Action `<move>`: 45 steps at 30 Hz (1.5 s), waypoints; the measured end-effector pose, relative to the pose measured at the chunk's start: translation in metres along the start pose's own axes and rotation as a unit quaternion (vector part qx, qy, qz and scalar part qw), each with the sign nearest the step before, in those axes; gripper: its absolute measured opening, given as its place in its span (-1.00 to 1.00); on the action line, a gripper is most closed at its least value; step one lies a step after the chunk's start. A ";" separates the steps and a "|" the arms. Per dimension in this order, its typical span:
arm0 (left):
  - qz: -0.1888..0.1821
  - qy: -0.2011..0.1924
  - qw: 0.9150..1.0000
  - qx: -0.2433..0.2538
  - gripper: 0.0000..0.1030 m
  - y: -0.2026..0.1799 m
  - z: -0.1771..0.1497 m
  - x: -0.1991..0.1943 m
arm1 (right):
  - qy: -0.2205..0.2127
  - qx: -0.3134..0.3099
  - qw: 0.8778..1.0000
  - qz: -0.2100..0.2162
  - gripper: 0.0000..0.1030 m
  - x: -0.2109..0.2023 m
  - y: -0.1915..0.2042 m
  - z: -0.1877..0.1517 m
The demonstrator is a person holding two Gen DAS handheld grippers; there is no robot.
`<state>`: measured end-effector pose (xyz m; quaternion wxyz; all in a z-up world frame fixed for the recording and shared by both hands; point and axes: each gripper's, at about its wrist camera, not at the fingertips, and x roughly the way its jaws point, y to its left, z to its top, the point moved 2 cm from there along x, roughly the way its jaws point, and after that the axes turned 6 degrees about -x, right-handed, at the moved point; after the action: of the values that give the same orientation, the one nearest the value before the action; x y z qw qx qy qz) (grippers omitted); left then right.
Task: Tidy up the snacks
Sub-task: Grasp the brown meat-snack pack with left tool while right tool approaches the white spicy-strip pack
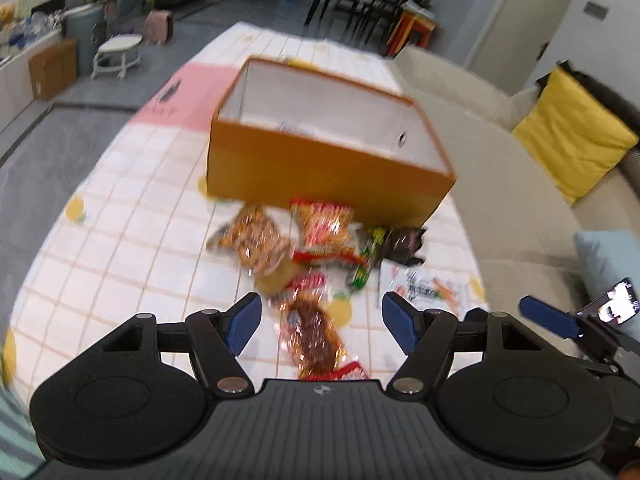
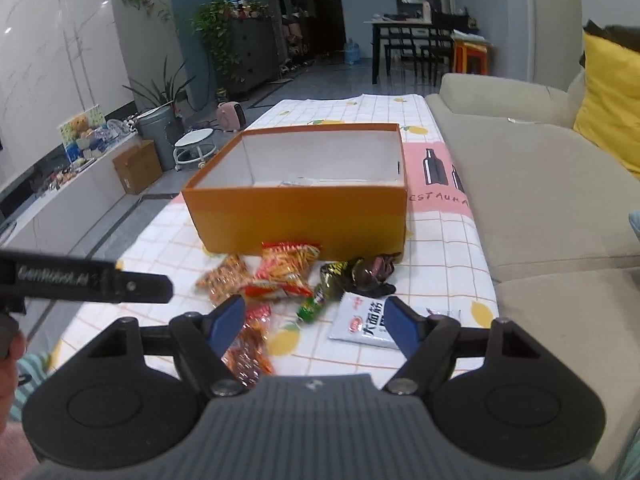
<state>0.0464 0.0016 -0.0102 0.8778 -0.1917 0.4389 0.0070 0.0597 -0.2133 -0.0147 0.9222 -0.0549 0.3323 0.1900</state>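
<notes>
Our left gripper (image 1: 322,320) hung with its jaws wide apart and nothing between them, above a brown-and-orange snack packet (image 1: 310,336) lying on the cloth. Our right gripper (image 2: 314,326) was likewise spread and held nothing; its blue fingers (image 2: 226,326) framed the near edge of the snack pile, with a white sachet (image 2: 358,322) printed in dark characters just inside the right finger.

Beyond both sat the loose snacks, clustered near the front wall of one orange cardboard box (image 2: 300,216), which stood open with a white interior. In the right wrist view we counted about eight packets, some overlapping: an orange-patterned bag (image 2: 222,278) on the left, a red-and-yellow bag (image 2: 288,262) touching the box, a red wrapper (image 2: 276,290) below it, a green tube-like packet (image 2: 314,306), a dark yellow-marked wrapper (image 2: 334,274), a crumpled dark brown wrapper (image 2: 372,274) on the right, the sachet, and a red-brown packet (image 2: 248,344) nearest us. The left view was too blurred to count.

Everything lay on a white grid-patterned tablecloth (image 2: 440,248) with lemon prints and a pink panel. One beige sofa (image 2: 540,184) ran along the right with a yellow cushion (image 2: 608,96). On the far left stood a grey bin (image 2: 158,128), a white stool (image 2: 196,148) and a brown carton (image 2: 138,166); a dark dining table (image 2: 404,40) stood far behind.
</notes>
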 end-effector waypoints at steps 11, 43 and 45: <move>0.030 0.068 0.997 0.010 0.55 -0.002 -0.031 0.063 | 0.046 -0.003 0.998 -0.053 0.32 0.064 -0.045 -0.023; 0.039 0.096 0.992 0.068 0.22 0.000 -0.034 0.112 | 0.181 -0.110 0.975 0.066 0.80 0.138 -0.043 -0.045; 0.031 0.101 0.991 0.078 0.16 0.005 -0.034 0.109 | 0.191 -0.114 0.973 0.060 0.75 0.130 -0.030 -0.050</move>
<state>0.0862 -0.0225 -0.1143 0.8404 -0.1083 0.5307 -0.0196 0.1331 -0.2114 -0.1366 0.8163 -0.1747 0.4812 0.2675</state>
